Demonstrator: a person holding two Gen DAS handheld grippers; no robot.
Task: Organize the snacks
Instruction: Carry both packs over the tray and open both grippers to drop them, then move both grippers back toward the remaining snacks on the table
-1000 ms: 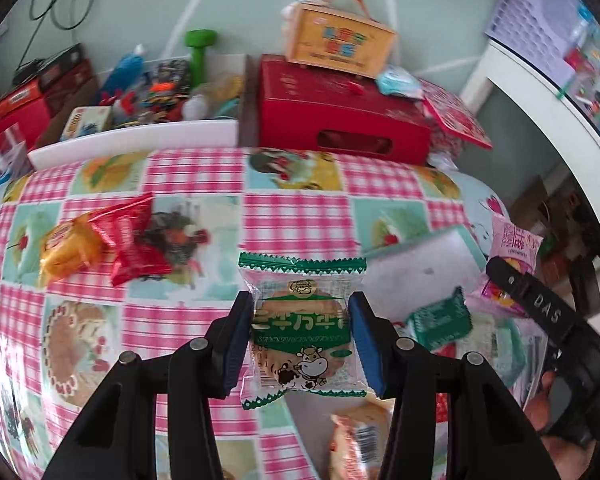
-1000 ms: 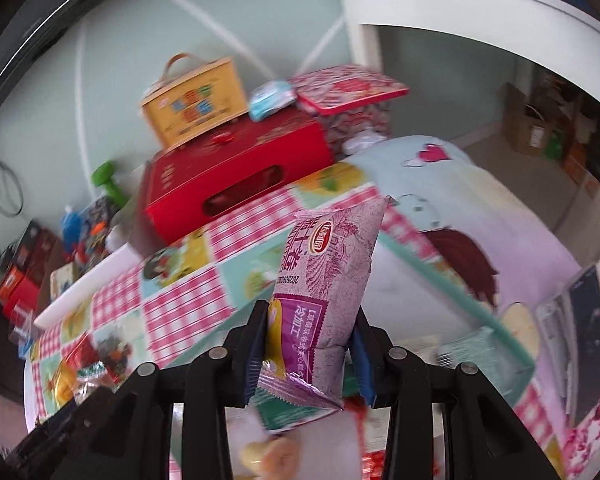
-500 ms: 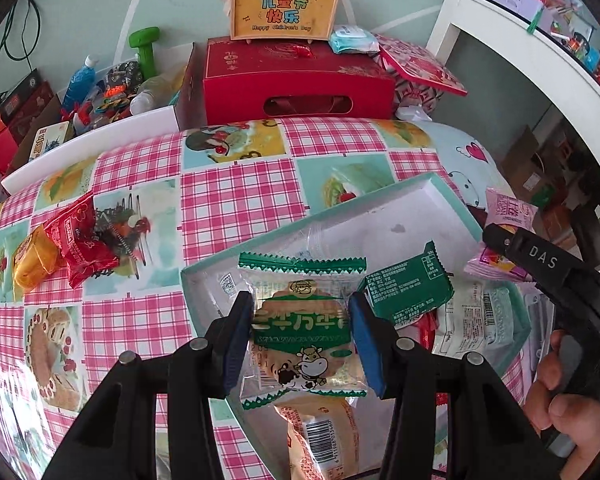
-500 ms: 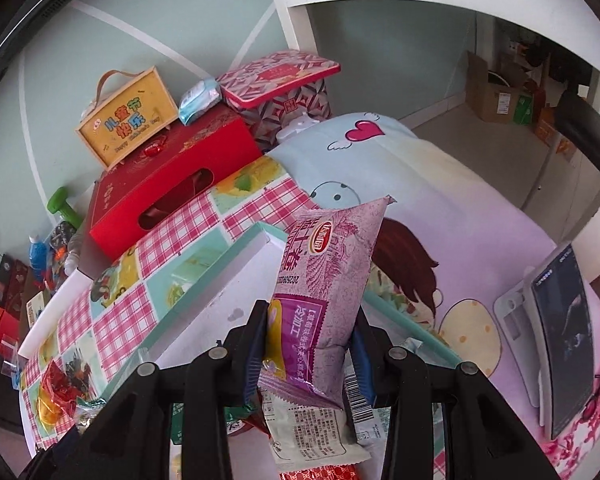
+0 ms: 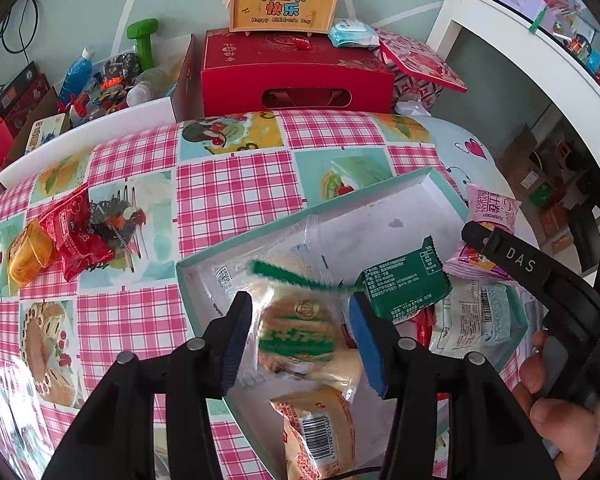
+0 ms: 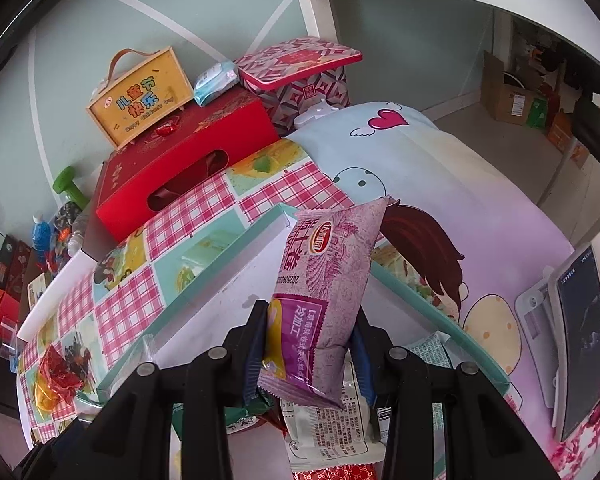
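Observation:
A teal box [image 5: 364,194] with a white inside lies on the checked tablecloth and holds several snack packs. My left gripper [image 5: 300,340] is open over the box; a green-edged biscuit pack [image 5: 296,328] lies loose between its jaws, blurred, above other packs. My right gripper [image 6: 310,354] is shut on a purple snack pack [image 6: 324,280] and holds it upright over the box's right part [image 6: 420,292]. It also shows in the left wrist view [image 5: 488,208], at the box's far right corner.
Red and orange snack packs [image 5: 60,236] lie on the cloth at the left. A red gift box [image 5: 296,72] with a yellow case [image 5: 284,0] on top stands behind the table. A phone on a stand [image 6: 576,332] is at the right.
My left gripper has opened and let go of the biscuit pack, which drops into the box. Both grippers have moved over the box; the right still holds the purple pack.

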